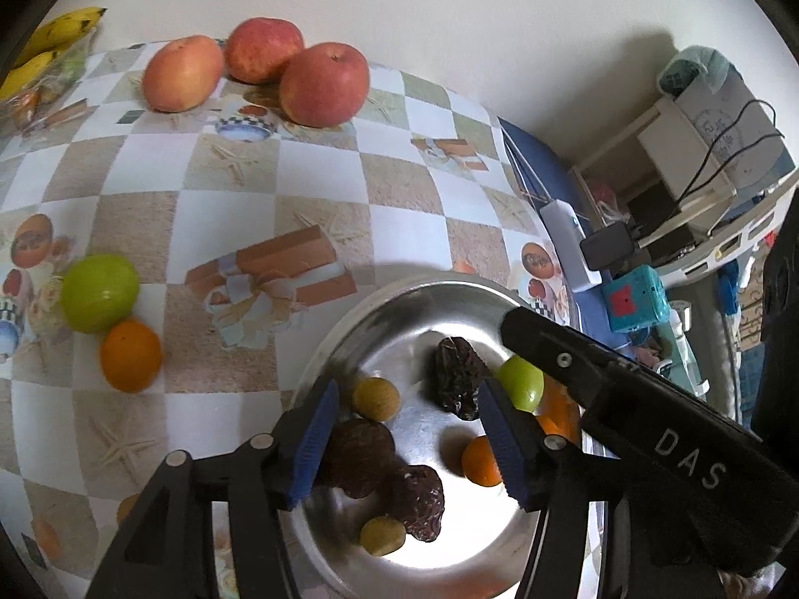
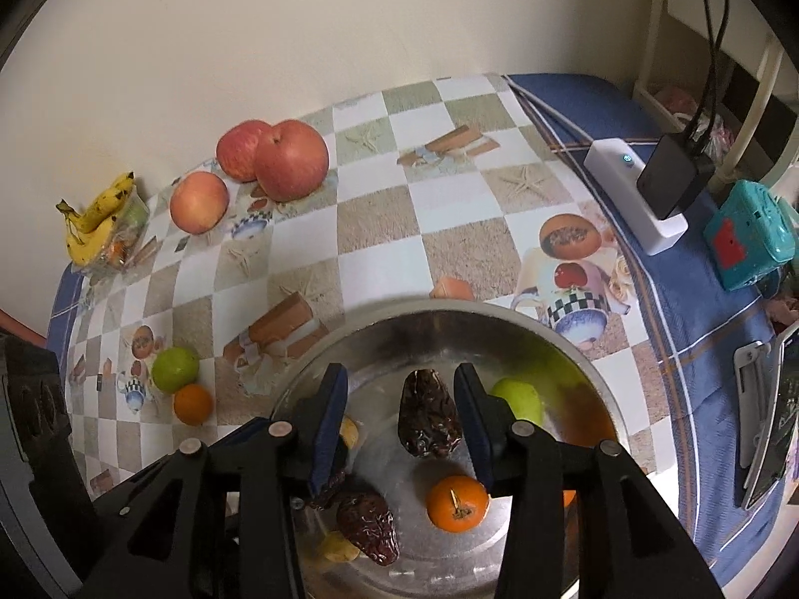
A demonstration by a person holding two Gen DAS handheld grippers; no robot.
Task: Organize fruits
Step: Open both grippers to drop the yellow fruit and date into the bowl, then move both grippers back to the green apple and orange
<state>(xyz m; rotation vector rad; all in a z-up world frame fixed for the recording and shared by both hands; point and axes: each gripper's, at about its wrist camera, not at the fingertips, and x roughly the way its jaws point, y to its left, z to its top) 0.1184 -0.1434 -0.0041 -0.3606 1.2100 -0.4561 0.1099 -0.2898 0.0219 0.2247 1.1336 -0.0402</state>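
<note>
A round metal plate (image 1: 379, 299) (image 2: 449, 307) holds wrinkled dark dates (image 1: 459, 379) (image 2: 429, 414), small yellow fruits (image 1: 377, 399), a small orange (image 1: 479, 461) (image 2: 457, 501) and a green fruit (image 1: 522, 382) (image 2: 519, 399). My left gripper (image 1: 409, 442) hangs open above the plate's near side, over two dates, holding nothing. My right gripper (image 2: 403, 429) is open above the plate; one date lies on the plate between its blue pads, untouched. On the cloth to the left lie a green fruit (image 1: 100, 292) (image 2: 175, 368) and an orange (image 1: 131, 355) (image 2: 193, 403).
Three apples (image 1: 324, 85) (image 2: 292, 159) and bananas (image 1: 55, 35) (image 2: 97, 219) sit by the back wall. At the right are a white power strip (image 2: 649, 194) with a black adapter (image 2: 674, 179), a teal box (image 2: 749, 234) and a phone on a stand (image 2: 769, 414).
</note>
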